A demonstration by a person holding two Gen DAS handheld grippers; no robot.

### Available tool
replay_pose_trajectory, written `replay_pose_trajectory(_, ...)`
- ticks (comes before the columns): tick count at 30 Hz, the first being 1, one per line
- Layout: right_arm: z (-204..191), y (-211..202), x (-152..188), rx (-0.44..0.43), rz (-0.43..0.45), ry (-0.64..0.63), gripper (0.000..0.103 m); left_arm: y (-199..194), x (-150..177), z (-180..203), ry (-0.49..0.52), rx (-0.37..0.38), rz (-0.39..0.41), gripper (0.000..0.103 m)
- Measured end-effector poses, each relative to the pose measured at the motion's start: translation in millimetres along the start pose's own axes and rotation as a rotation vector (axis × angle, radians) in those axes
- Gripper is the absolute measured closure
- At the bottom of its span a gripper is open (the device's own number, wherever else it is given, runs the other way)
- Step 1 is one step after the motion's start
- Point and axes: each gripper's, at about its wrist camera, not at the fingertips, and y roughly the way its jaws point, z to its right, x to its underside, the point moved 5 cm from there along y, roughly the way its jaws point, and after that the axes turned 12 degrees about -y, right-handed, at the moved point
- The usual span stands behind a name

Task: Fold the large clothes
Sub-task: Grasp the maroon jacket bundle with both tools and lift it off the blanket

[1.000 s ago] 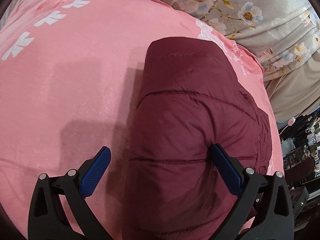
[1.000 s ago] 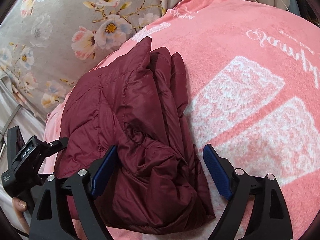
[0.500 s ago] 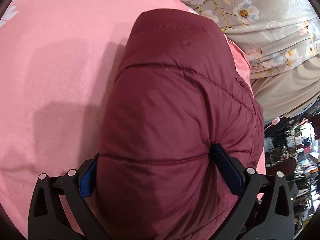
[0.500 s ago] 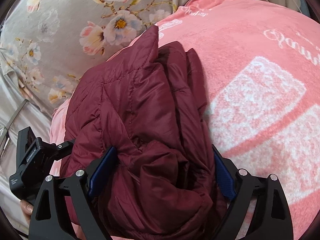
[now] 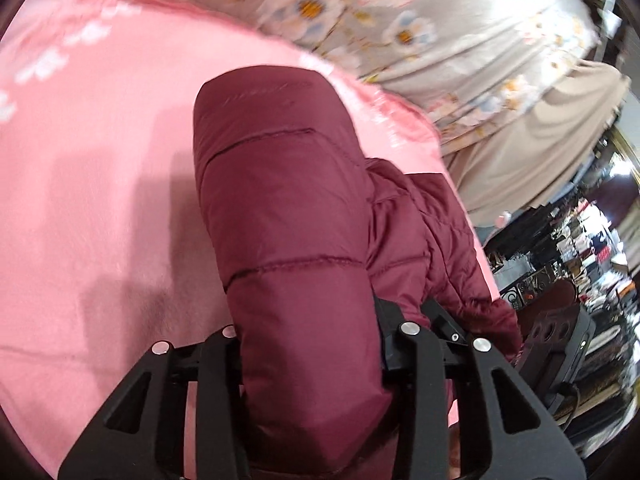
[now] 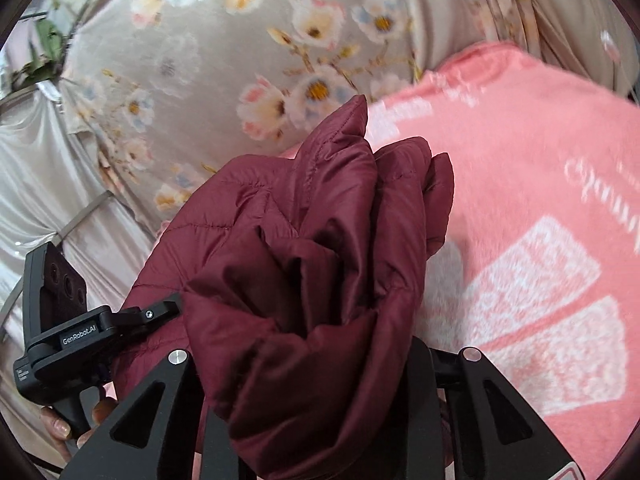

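A folded maroon quilted jacket (image 5: 288,208) lies on a pink blanket (image 5: 100,160). My left gripper (image 5: 312,344) is shut on the jacket's near smooth end; the puffy fabric bulges over the jaws and hides the pads. In the right wrist view the jacket (image 6: 320,248) shows its bunched, layered side, and my right gripper (image 6: 304,364) is shut on that end. The bundle looks raised a little off the blanket (image 6: 520,184). The left gripper's body (image 6: 64,328) shows at the lower left of the right view, held by a hand.
A grey floral sheet (image 6: 224,52) covers the bed beyond the blanket. Beige fabric (image 5: 540,152) hangs off the bed's side. A cluttered room with dark furniture (image 5: 568,280) lies past the bed edge on the right of the left view.
Both grippers have closed on the jacket, each at one end. The views have tilted up and blurred, and the jacket has risen slightly off the blanket.
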Motion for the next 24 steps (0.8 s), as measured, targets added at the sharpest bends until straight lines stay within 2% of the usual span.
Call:
replay_pose_trajectory(5, -27.5, -72.2, -32.3, 0.032, 0.158, -0.113, 0.077, -57.0, 12.7, 45.5, 0.067, 0.086, 0.106, 0.068)
replay_pose_trajectory(8, -42.5, -130.0, -57.8, 0.068, 0.274, -0.204, 0.077, -87.3, 18.5, 75.8, 0.081, 0.149, 0.155, 0.068)
replay_pose_trajectory(13, -64.8, -209.2, -95.8, 0.115, 0.433, -0.323, 0.077, -146.9, 36.8, 139.3, 0.1, 0.287, 0.242, 0.068)
replay_pose_trajectory(15, -77.4, -235.5, -106.4, 0.106, 0.493, -0.366, 0.077, -172.0, 46.7, 160.5, 0.099, 0.343, 0.28, 0.068)
replay_pose_trajectory(17, -91.9, -250.7, -114.6, 0.073, 0.538, -0.394, 0.077, -198.8, 54.7, 174.9, 0.084, 0.387, 0.329, 0.068)
replay_pose_trajectory(20, -111.5, -256.1, -118.1, 0.015, 0.567, -0.417, 0.077, -234.1, 62.2, 178.4, 0.092, 0.414, 0.404, 0.068)
replay_pose_trajectory(24, -152.1, -228.6, -117.7, -0.068, 0.557, -0.438, 0.077, -267.2, 52.6, 160.3, 0.144, 0.387, 0.463, 0.067)
